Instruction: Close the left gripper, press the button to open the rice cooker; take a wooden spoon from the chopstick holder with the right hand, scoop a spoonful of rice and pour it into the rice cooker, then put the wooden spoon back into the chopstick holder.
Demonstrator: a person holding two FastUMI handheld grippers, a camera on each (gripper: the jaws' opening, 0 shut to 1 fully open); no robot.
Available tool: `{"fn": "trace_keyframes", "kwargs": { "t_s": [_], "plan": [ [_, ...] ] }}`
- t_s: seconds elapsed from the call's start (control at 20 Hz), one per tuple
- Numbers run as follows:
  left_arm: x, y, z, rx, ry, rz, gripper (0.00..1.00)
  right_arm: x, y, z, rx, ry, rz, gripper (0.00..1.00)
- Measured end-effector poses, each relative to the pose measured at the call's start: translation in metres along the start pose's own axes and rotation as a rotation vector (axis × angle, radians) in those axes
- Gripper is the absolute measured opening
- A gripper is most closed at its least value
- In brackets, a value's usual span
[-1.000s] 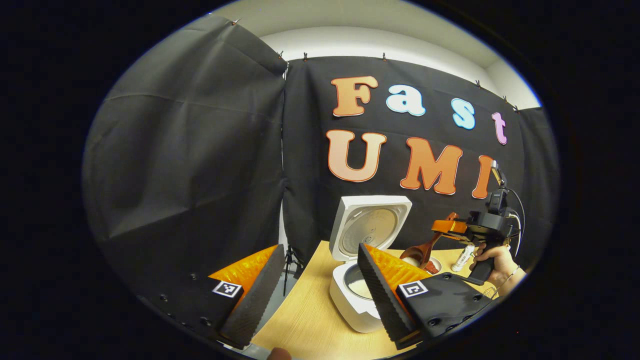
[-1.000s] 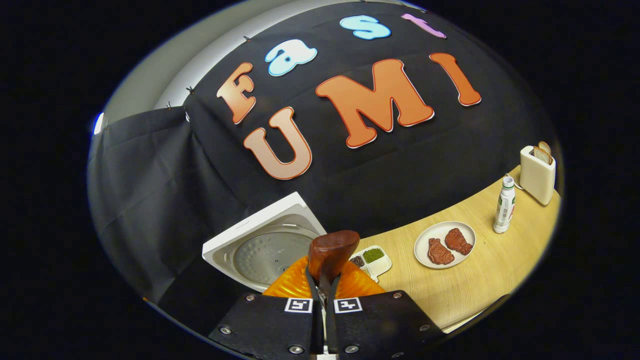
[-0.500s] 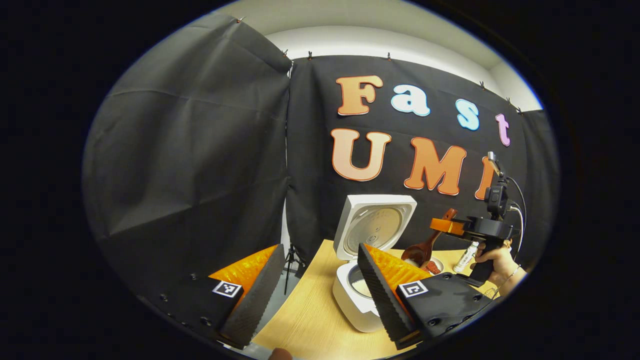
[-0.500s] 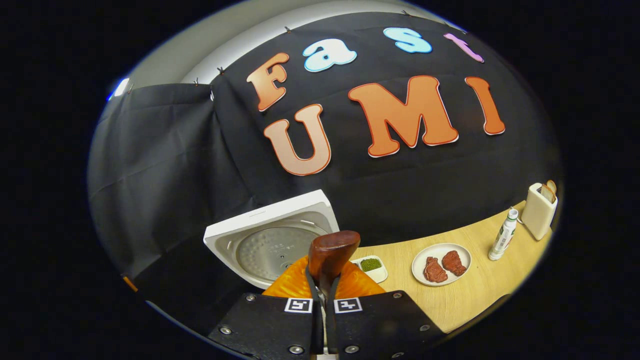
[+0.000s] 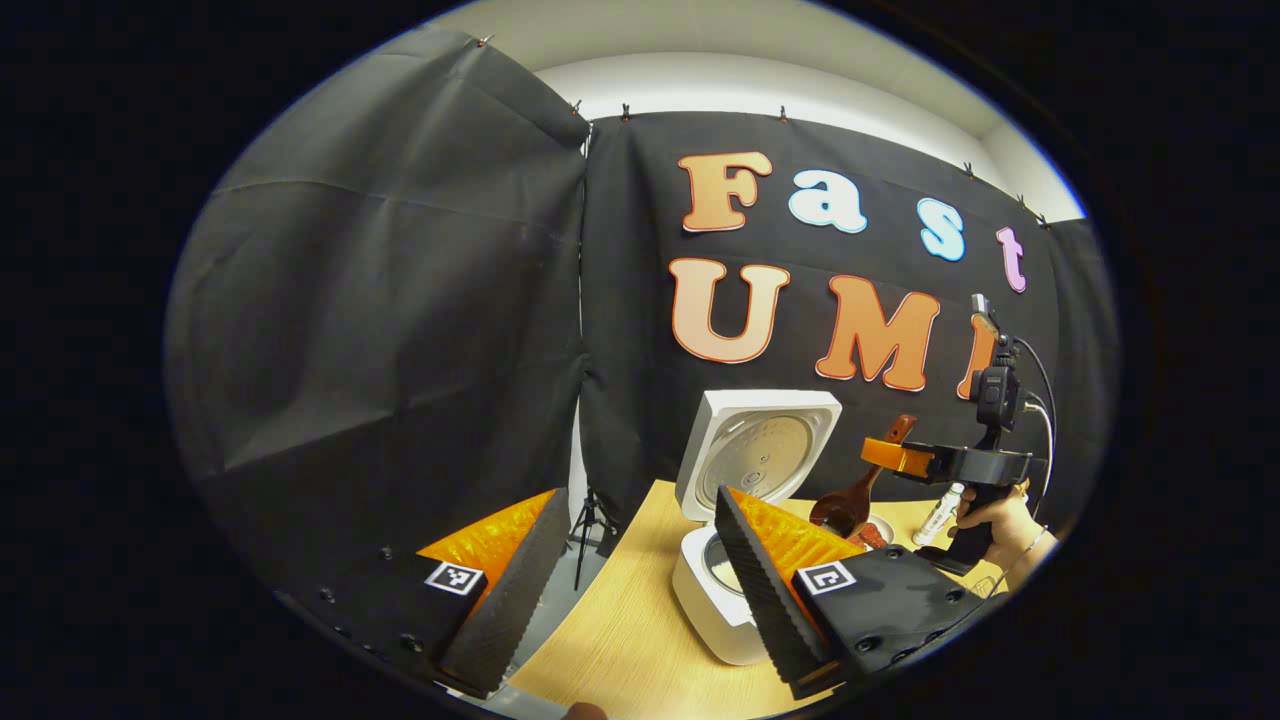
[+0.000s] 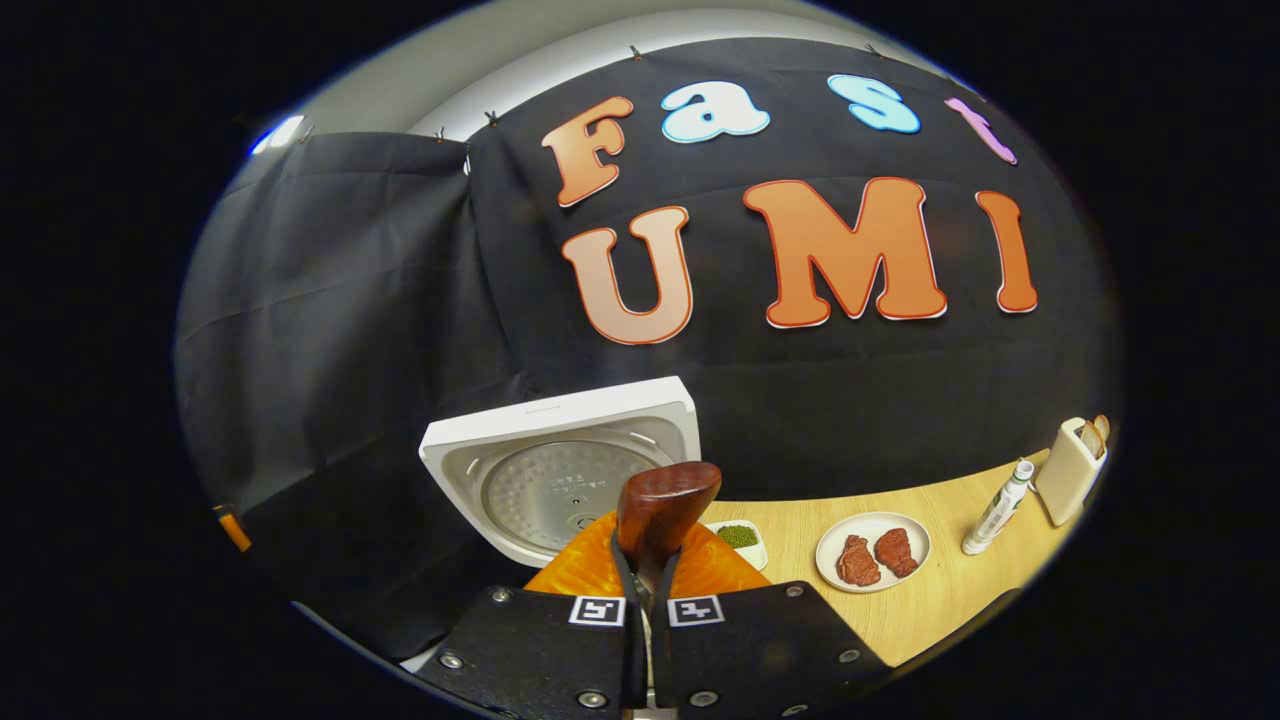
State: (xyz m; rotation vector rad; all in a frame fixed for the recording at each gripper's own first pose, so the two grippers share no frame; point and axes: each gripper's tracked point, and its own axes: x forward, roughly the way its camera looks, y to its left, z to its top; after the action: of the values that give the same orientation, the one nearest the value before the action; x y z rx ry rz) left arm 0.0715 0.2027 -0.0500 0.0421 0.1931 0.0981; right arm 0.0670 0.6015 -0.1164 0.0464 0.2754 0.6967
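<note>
The white rice cooker (image 5: pixel 712 622) stands on the wooden table (image 5: pixel 620 650) with its lid (image 5: pixel 762 452) up. Its pot is partly hidden behind one finger of my left gripper (image 5: pixel 640 497), which hangs open and empty in front of the cooker. To the cooker's right, a hand (image 5: pixel 990 515) holds my right gripper (image 5: pixel 893 457), shut on the handle of the dark wooden spoon (image 5: pixel 850 498); the spoon's bowl hangs low beside the cooker. In the right gripper view, my right gripper (image 6: pixel 648 560) grips the spoon handle (image 6: pixel 663 505), with the open lid (image 6: pixel 560 470) just behind.
Right of the cooker lie a small white dish of green beans (image 6: pixel 740 538), a plate (image 6: pixel 838 528) with two pieces of meat, a white bottle (image 6: pixel 994 508) and a toaster (image 6: pixel 1066 472). The table's left edge (image 5: pixel 600 560) drops off near the cooker.
The right gripper has rolled from tilted toward level with the spoon still in it. The left gripper has drifted slightly and stays open.
</note>
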Motion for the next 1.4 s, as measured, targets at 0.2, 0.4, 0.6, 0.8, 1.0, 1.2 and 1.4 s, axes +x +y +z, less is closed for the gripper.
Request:
{"fn": "trace_keyframes", "kwargs": {
  "t_s": [0.2, 0.4, 0.6, 0.8, 1.0, 1.2, 1.4],
  "plan": [
    [0.000, 0.005, -0.002, -0.001, 0.004, 0.010, 0.99, 0.000, 0.010, 0.000, -0.052, -0.005, 0.015, 0.01],
    [0.002, 0.004, -0.004, 0.011, 0.007, 0.010, 0.98, 0.000, 0.015, -0.002, -0.155, -0.017, 0.014, 0.01],
    [0.005, 0.001, -0.006, 0.012, 0.013, 0.009, 0.99, 0.001, 0.020, -0.009, -0.205, -0.013, 0.031, 0.02],
    [0.008, -0.002, -0.005, 0.009, 0.011, 0.012, 0.99, -0.002, 0.008, -0.010, -0.085, 0.003, 0.021, 0.01],
    [0.012, -0.006, -0.002, 0.012, 0.005, 0.008, 0.99, -0.014, -0.017, -0.006, 0.077, 0.010, 0.011, 0.02],
    [0.018, -0.019, 0.004, -0.010, 0.000, -0.009, 0.99, -0.039, -0.061, 0.001, 0.251, -0.018, -0.015, 0.01],
    [0.028, -0.031, 0.011, 0.014, -0.013, -0.017, 0.99, -0.076, -0.119, 0.003, 0.361, -0.044, -0.074, 0.02]
  ]
}}
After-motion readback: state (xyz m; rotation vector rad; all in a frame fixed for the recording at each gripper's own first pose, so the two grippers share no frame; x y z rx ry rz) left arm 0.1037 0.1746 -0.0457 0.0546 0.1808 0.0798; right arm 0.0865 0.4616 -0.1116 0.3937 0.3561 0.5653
